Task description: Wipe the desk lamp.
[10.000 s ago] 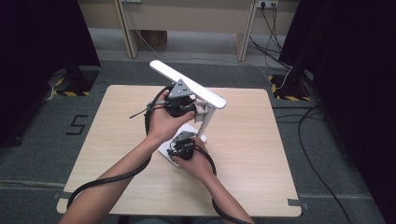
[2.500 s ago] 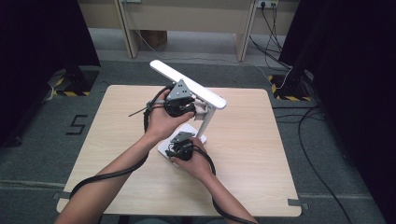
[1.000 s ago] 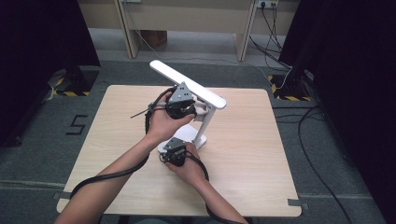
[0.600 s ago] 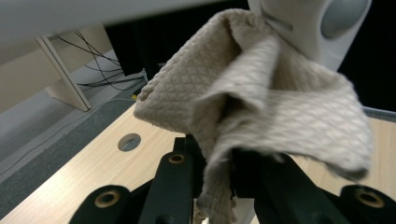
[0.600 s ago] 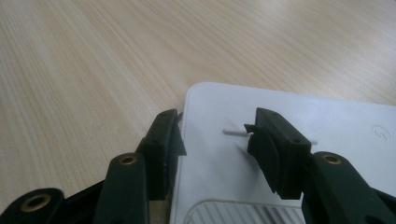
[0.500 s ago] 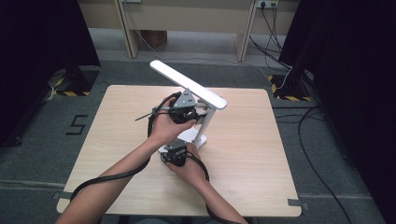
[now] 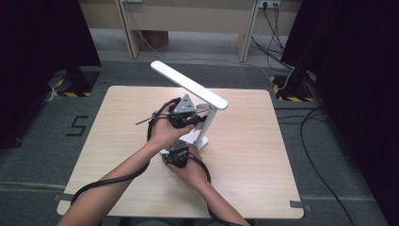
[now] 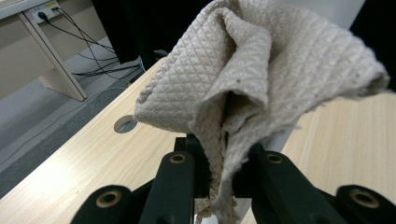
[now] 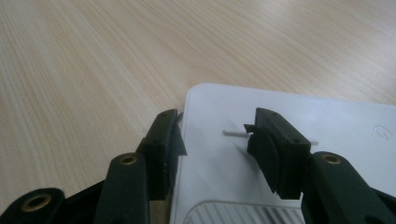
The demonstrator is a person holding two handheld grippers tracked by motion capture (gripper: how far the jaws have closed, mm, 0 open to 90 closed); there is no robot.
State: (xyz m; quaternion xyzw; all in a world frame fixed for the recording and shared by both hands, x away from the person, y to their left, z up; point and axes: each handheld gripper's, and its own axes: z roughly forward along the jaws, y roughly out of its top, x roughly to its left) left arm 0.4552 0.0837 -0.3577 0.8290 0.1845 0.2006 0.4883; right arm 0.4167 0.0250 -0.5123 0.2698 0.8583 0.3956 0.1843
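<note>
Your left gripper [image 7: 200, 115] has its jaws clenched on a crumpled cloth [image 8: 261, 79], and they have just been closing a little further on it. You hold it up by the upright stem of the white desk lamp [image 7: 207, 125], below the long lamp head [image 7: 188, 84]. Your right gripper [image 9: 212, 140] sits low at the lamp's flat base [image 9: 327, 130], one jaw on its top and the other just off its edge, gaping and not pressing on anything that I can see.

The risks, as I judge them:
- The base is not pinned. If you rub hard against the stem, the lamp may tip or slide across the surface [image 7: 263, 141].
- The cloth is gripped by a small fold low in the jaws; a strong drag could pull it free.
- Loose cloth hangs in front of the left camera, so you may misjudge where it touches.
- The trailing cable near your left hand could snag the lamp head.
</note>
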